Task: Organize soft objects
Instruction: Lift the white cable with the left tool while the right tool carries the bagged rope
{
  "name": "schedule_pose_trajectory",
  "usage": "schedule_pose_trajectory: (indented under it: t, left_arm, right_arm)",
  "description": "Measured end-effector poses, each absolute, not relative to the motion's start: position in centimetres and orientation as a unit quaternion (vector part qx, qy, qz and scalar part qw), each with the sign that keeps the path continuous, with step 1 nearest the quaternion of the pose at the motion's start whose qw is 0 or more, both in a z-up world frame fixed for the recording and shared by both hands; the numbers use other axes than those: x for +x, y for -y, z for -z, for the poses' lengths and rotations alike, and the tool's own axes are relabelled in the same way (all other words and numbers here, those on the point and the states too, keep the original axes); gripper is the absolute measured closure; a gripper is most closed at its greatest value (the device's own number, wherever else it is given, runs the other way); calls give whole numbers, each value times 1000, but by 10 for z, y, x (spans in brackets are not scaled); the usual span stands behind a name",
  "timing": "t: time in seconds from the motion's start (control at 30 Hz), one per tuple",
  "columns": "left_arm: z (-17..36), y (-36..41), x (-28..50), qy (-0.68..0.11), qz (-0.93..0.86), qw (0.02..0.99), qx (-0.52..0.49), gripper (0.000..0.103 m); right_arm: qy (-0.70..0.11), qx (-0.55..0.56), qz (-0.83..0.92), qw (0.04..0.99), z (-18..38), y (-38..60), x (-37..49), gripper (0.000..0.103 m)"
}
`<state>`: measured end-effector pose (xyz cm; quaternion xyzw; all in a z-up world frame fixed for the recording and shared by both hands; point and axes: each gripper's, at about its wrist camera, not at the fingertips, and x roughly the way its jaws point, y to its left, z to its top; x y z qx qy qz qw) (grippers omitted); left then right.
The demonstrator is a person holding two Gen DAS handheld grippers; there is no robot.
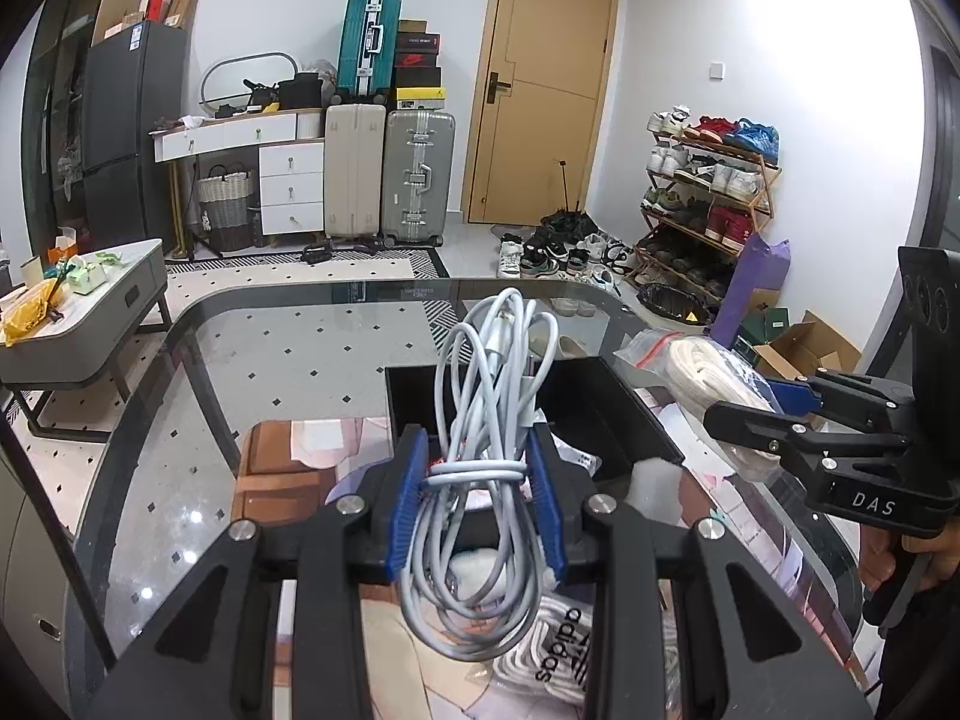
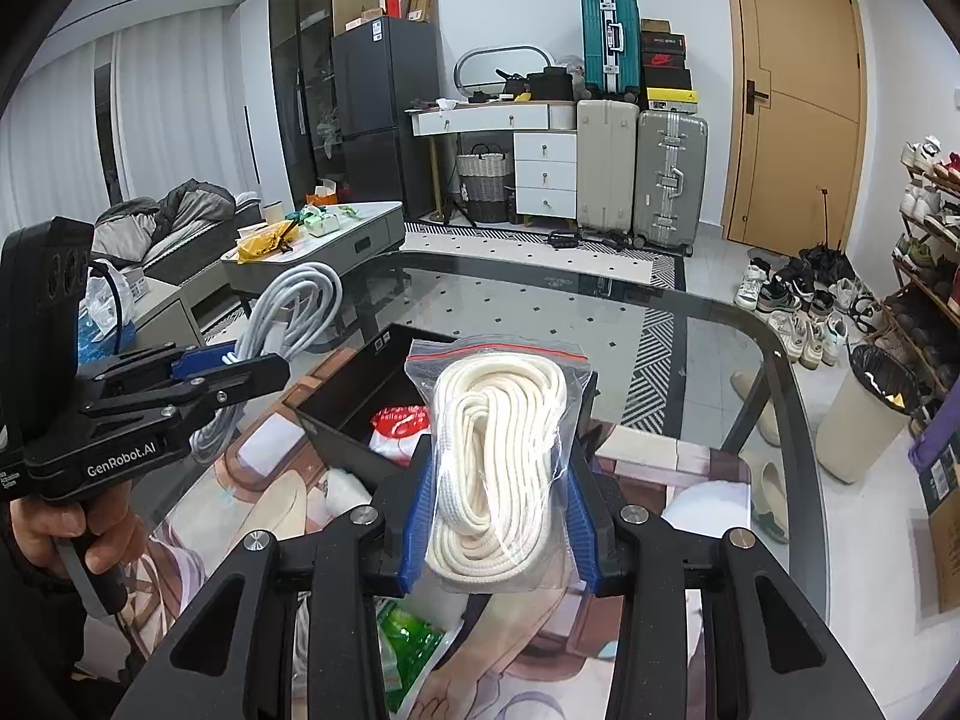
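Left gripper (image 1: pixel 477 480) pinching cable bundle (image 1: pixel 486 420), right gripper (image 2: pixel 501 516) pinching bagged rope (image 2: pixel 501 462); both long axes running fingerwise, forward.

Door: I see a tan wooden door (image 1: pixel 543 84) far ahead.
Suitcases: upright teal, beige, silver hard-shell cases (image 1: pixel 389 174) left of it.
Shoes: wooden shoe rack (image 1: pixel 708 192) ahead-right.

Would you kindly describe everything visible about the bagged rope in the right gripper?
The rope is cream-white braided cord, wound into a long loose coil inside a clear zip bag with a red seal strip along its top. The right gripper is shut on it, its blue fingers pressing the bag's lower half from both sides. The bag stands roughly upright, lifted above the glass table and the black box. The left wrist view shows it from the side.
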<state>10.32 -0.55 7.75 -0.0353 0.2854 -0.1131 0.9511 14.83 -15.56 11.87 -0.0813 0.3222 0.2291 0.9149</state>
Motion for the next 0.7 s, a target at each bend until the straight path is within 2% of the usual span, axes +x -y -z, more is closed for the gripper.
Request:
schedule_pose_trajectory:
  t: [0.7]
  left_arm:
    - [-71, 9, 145, -300, 109, 947, -29, 71]
  right_arm:
    - [-339, -92, -241, 905, -107, 136, 192, 64]
